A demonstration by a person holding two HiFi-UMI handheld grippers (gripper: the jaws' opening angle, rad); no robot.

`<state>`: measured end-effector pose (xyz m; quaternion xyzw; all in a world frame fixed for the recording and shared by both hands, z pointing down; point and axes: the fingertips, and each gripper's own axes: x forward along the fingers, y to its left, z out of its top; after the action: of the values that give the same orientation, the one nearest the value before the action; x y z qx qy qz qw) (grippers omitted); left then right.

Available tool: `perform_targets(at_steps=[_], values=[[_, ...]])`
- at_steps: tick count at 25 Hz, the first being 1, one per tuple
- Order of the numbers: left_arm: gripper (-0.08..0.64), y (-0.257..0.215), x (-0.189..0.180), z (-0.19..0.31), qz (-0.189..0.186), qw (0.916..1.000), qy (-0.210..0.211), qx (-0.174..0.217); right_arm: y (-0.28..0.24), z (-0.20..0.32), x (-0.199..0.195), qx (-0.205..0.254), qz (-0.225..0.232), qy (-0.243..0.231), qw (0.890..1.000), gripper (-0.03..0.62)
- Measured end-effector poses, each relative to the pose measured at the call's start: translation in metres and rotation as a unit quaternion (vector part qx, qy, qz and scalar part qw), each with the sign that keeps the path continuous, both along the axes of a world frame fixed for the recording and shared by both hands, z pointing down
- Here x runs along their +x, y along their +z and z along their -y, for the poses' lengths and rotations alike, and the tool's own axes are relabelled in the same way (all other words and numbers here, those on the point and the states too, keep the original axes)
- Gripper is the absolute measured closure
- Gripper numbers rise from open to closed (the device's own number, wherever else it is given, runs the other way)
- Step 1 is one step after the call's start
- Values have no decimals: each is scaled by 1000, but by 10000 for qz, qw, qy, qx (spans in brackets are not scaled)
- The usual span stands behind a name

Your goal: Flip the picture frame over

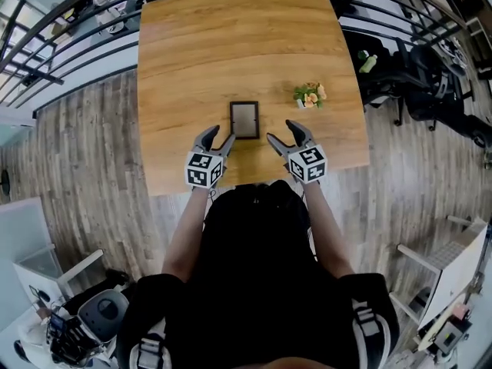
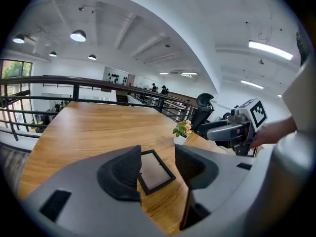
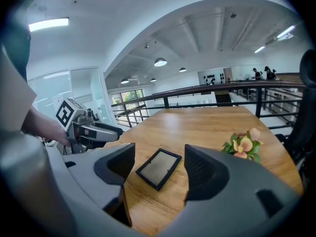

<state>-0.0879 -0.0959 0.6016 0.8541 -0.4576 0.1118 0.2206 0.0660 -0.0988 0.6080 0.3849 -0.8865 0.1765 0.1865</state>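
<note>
Just left of centre in the head view, my left gripper point(image 1: 218, 138) hovers over the near edge of the table point(image 1: 231, 44), jaws spread wide with nothing between the pads. Its own view shows the picture frame point(image 1: 244, 119) through the gap, lying further off on the wood, untouched. That frame sits flat at the middle of the head view, a small dark rectangle with a pale centre (which face is up I cannot tell), apart from both grippers. Right of it, my right gripper point(image 1: 281, 134) mirrors the left, jaws apart and empty, angled in toward the frame. I judge I hold one at each side so I can close in on the frame's two long edges and lift it to turn it. Further right, a small pot of flowers point(image 1: 310, 95) stands near the table's right edge, well apart from the frame and, I reckon, clear of the turn. Dark chairs point(image 1: 430, 83) sit off the table at the far right, and nothing lies between my jaws and the frame
</note>
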Motion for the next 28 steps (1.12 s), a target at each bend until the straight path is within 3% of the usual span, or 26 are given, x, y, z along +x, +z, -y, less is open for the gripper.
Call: perform_targets(at_steps=[8,28], values=[[348,26,2,4,-16,9993,203,-302,22,-4,3,-352,-51,269,9990,314],[348,91,8,4,52,9939,-101,-1094,50,2,13,-651,-147,222,9975,353]])
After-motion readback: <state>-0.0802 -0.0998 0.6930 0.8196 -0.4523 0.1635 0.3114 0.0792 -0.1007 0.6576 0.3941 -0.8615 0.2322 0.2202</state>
